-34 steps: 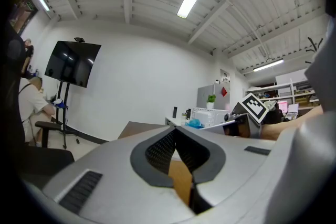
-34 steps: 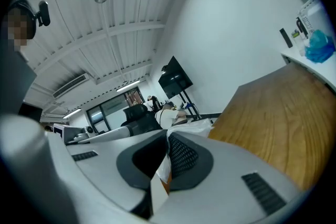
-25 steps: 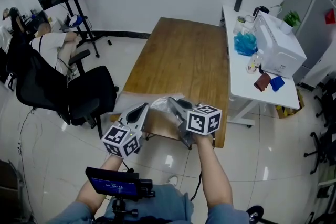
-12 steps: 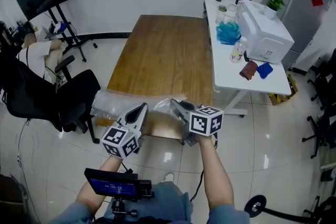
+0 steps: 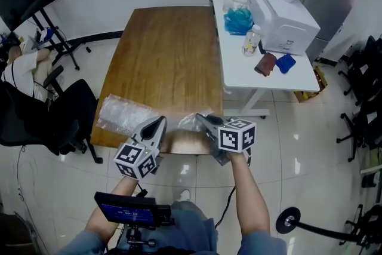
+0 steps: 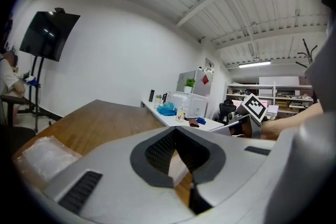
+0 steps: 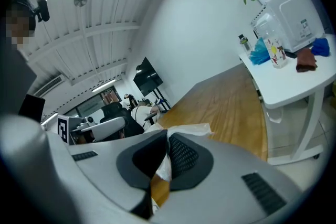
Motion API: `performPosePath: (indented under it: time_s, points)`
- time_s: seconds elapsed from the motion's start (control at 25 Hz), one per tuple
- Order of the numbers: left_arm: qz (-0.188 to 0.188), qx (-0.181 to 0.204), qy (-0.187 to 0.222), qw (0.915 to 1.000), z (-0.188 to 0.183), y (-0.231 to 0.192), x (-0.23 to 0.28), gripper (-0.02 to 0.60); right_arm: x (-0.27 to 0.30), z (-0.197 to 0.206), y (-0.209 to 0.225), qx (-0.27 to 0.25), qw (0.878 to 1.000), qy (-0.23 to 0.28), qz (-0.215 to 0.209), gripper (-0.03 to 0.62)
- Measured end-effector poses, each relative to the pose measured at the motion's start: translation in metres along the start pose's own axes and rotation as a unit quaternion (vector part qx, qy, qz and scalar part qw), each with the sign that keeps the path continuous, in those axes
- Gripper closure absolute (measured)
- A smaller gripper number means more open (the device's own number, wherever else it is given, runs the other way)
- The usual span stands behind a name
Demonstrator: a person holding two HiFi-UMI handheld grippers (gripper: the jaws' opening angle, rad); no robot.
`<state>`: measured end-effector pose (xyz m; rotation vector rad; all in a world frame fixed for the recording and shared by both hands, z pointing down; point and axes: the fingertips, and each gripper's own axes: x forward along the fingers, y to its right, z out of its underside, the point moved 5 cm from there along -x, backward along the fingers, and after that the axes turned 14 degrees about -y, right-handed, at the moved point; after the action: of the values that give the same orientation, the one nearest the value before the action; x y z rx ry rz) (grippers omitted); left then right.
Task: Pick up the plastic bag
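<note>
A crumpled clear plastic bag [image 5: 188,122] sits at the near edge of the wooden table [image 5: 167,51]. My right gripper [image 5: 201,119] is shut on it, and a thin fold of the bag [image 7: 188,129] is pinched between that gripper's [image 7: 168,135] dark pads. A second flat clear bag [image 5: 122,114] lies on the table's near left corner, also low left in the left gripper view [image 6: 44,153]. My left gripper [image 5: 160,122] hovers at the table edge between the two bags. Its jaws [image 6: 176,131] meet at the tips with nothing gripped.
A white side table [image 5: 239,71] stands right of the wooden one, carrying a white appliance [image 5: 280,9], a blue cloth [image 5: 237,21] and bottles. A black office chair [image 5: 42,122] and a seated person [image 5: 21,63] are at the left. Glossy tiled floor lies below me.
The head view has swung, so the table and side table sit further left in frame. The flat bag shows more fully. Both grippers keep their pose, the right still shut on the bag.
</note>
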<state>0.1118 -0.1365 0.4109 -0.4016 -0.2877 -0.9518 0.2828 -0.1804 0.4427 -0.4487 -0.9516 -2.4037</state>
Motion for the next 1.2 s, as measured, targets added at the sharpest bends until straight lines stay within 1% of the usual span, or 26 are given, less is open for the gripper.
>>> performPosePath:
  time_s: [0.12,0.28,0.52,0.56,0.68,0.88,1.12,1.16,1.2]
  points:
    - [0.007,-0.003,-0.007,0.9999,0.005,0.004,0.012,0.578,-0.006,0.008,0.013,0.005,1.000,-0.016,0.005,0.593]
    - [0.011,-0.001,-0.011,0.9999,0.005,0.010,0.023,0.578,-0.013,0.022,0.031,-0.001,0.998,-0.040,0.044,0.593]
    - [0.021,0.005,-0.016,0.9996,0.006,0.020,0.032,0.578,-0.016,0.043,0.046,0.004,0.995,-0.068,0.073,0.594]
    - [0.021,0.005,-0.017,0.9996,0.007,0.020,0.032,0.580,-0.016,0.045,0.047,0.004,0.995,-0.071,0.077,0.594]
    - [0.022,0.004,-0.019,0.9996,0.009,0.022,0.032,0.578,-0.015,0.051,0.050,0.003,0.993,-0.074,0.088,0.563]
    - [0.023,0.002,-0.017,0.9996,0.010,0.022,0.033,0.580,-0.013,0.059,0.053,-0.021,0.988,-0.092,0.126,0.562]
    - [0.023,0.003,-0.020,0.9995,0.011,0.024,0.033,0.578,-0.014,0.065,0.060,-0.027,0.981,-0.090,0.168,0.558]
    - [0.023,0.003,-0.019,0.9995,0.011,0.024,0.032,0.580,-0.014,0.067,0.062,-0.025,0.981,-0.089,0.171,0.530]
    - [0.023,0.002,-0.019,0.9995,0.011,0.024,0.032,0.580,-0.014,0.067,0.063,-0.022,0.981,-0.088,0.173,0.477]
